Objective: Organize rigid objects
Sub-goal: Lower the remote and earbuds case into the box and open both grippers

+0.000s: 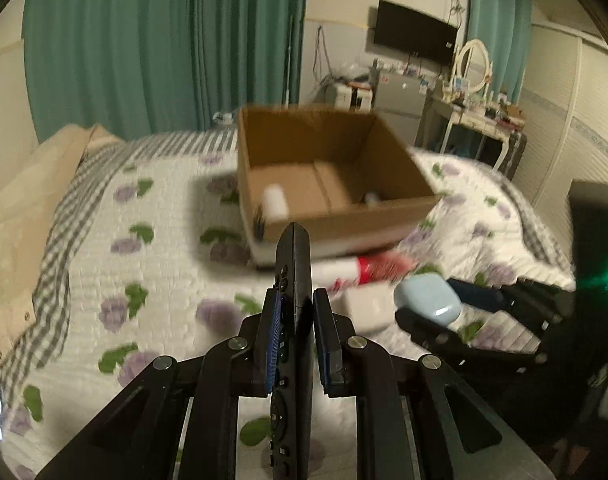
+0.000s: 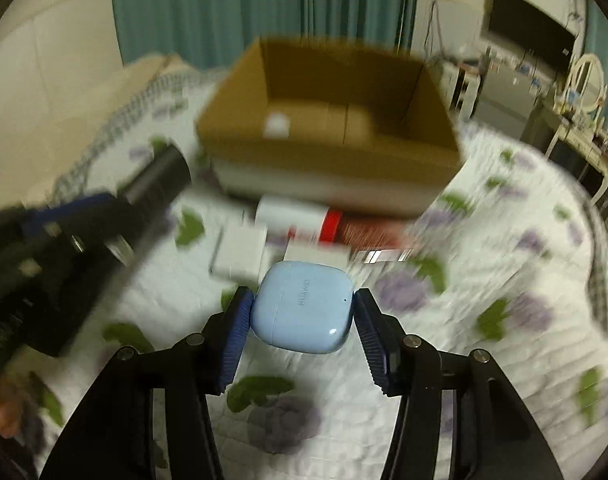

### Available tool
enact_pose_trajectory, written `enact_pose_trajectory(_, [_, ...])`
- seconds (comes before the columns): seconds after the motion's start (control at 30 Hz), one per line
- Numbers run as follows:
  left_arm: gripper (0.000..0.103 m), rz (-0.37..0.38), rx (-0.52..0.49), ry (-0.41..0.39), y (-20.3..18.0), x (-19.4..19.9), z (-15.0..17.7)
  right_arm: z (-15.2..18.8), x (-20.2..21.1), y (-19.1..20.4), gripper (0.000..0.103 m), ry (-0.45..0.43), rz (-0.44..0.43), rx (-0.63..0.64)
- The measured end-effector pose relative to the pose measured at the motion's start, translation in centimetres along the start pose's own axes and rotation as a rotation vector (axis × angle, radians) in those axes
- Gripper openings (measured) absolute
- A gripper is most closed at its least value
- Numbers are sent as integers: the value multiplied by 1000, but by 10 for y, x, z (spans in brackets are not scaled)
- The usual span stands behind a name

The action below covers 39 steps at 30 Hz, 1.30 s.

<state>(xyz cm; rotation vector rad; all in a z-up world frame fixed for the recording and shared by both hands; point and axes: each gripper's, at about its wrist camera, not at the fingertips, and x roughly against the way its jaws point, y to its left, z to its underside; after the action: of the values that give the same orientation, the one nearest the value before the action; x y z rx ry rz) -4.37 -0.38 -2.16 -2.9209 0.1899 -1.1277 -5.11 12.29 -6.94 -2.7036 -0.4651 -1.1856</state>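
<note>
Left wrist view: my left gripper [image 1: 295, 322] clamps black remote [image 1: 293, 280] edgewise; right gripper [image 2: 302, 312] grips blue earbud case [image 2: 302, 309]. Cardboard box [image 2: 328, 184] ahead on bed. Risk: smooth case slipping, remote pivoting.

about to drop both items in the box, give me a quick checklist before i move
1. Left gripper shut on remote: ok, gripped on its long sides.
2. Right gripper shut on earbud case: cannot tell, the right pad seems slightly off the case.
3. Box open on top: ok.
4. Room in box: ok, only a white bottle and one small item visible.
5. Path to box: ok for carried items; red-white tube and white charger lie on the bed before it.
</note>
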Motion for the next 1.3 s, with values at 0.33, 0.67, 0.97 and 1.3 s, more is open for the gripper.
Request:
enact_pose_trajectory(0.33, [16,10,-41,-121,-22,5,-83,-89,35,-42,52,-157,41,0])
enact_pose_trajectory(0.67, [16,-19,-38,-76,-27,-80,-127,-141,-18,-73,52,-181,38,-37])
enact_pose_trajectory(0.97, [16,-36,-42,8,-30,-151,-121,-131,-71,-94,52,-129,35,-80])
enact_pose_trajectory(1.3, [19,-38,-20,23,-26,-177,-121,-125,-87,-102,52,-120,35,-88])
